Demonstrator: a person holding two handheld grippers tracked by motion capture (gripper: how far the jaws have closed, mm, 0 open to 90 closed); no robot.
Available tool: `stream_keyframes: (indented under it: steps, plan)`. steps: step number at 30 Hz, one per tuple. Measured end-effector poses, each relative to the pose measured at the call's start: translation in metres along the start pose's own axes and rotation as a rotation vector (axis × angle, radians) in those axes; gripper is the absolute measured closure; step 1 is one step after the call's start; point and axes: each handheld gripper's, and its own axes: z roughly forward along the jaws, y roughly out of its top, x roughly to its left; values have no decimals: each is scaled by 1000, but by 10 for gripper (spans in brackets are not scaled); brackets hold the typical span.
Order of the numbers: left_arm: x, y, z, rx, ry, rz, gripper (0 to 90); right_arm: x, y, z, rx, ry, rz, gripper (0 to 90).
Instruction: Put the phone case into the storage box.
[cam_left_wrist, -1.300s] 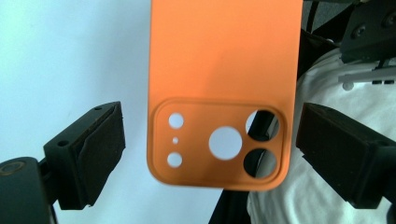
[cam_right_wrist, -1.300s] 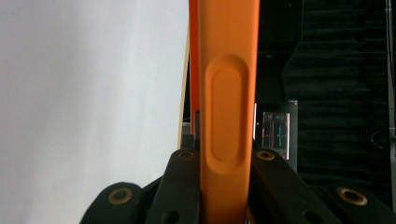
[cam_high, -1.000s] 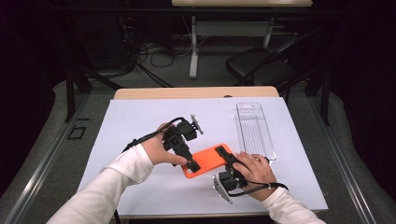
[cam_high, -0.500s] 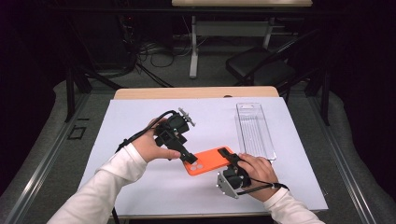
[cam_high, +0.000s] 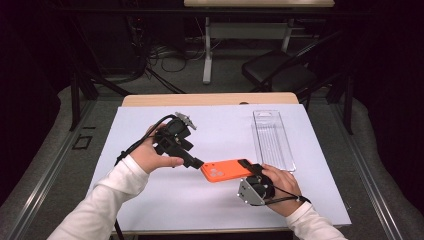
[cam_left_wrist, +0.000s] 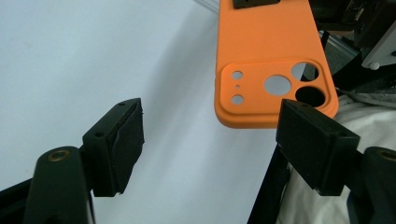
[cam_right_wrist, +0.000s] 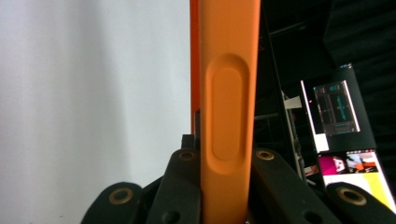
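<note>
White surface (cam_high: 215, 210), orange phone case (cam_high: 227, 170) clamped in right claw (cam_high: 256, 170); left claw (cam_high: 195, 163), empty and narrowing, at its nine o'clock.

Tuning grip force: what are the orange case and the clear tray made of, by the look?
Orange case: likely silicone or soft plastic, matte; even colour, rounded edges, moulded button bump, no glare. Clear tray: looks like thin rigid transparent plastic, glossy; the sheet shows through it and its ribs catch light. Right gripper is shut on the case.
</note>
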Motion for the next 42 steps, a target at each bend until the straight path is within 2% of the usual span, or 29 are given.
stream_keyframes:
  steps: [1,4,7,10,11,13,18,22,26,30,37,42]
  plan:
    - [1,-1,1,0,5,-2,237,-1,-1,0,-2,4,8,875]
    - [4,-4,4,16,5,-6,237,-4,-4,-1,-9,20,74,875]
    - [5,-6,5,2,4,-9,237,-6,-6,-1,-15,33,146,875]
    - [6,-7,5,-18,-6,-12,237,-7,-7,-2,-7,50,189,875]
    - [5,-7,6,-29,-10,-22,237,-9,-7,-1,-18,56,197,875]
    - [5,-6,5,-41,-13,-12,237,-10,-7,-2,-26,64,233,875]
    - [4,-6,5,-62,-15,0,249,-16,-10,-2,-64,90,354,876]
    - [4,-5,6,-66,-28,-10,267,-20,-13,-2,-82,115,433,876]
    - [2,-5,8,-95,-31,-12,294,-22,-15,-1,-102,144,511,876]
    - [-1,-3,11,-102,-29,8,340,-24,-15,2,-125,169,572,876]
    - [-3,-4,15,-119,-17,-3,390,-26,-13,5,-172,202,647,876]
    - [-2,-8,11,-157,-11,-26,431,-26,-14,9,-195,232,693,875]
